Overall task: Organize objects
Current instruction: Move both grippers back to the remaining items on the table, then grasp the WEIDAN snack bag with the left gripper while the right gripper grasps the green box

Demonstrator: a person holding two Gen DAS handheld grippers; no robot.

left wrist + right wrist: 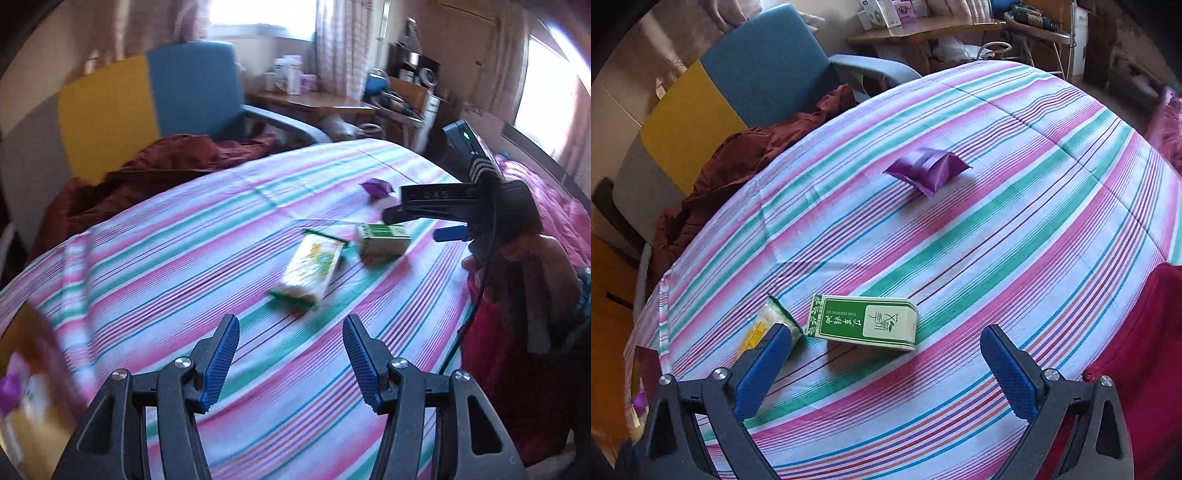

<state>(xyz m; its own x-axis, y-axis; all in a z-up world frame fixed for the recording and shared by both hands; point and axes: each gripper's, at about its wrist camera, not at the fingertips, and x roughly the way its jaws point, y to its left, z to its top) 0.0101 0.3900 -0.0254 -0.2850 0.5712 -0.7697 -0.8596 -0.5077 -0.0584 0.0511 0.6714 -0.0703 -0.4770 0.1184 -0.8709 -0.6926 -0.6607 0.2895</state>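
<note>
I am holding my left gripper [291, 354] and right gripper [886, 358] over the striped bed [997, 229], both with jaws spread and empty. The green box [864, 322] is lying flat just ahead of my right jaws, long axis running across them, a packet [768, 325] touching its left end. The purple pouch [927, 167] is lying well beyond, long axis also crosswise.

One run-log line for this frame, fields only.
left gripper: open, empty | right gripper: open, empty | on striped sheet: green box, snack packet, purple pouch | nothing grasped
</note>
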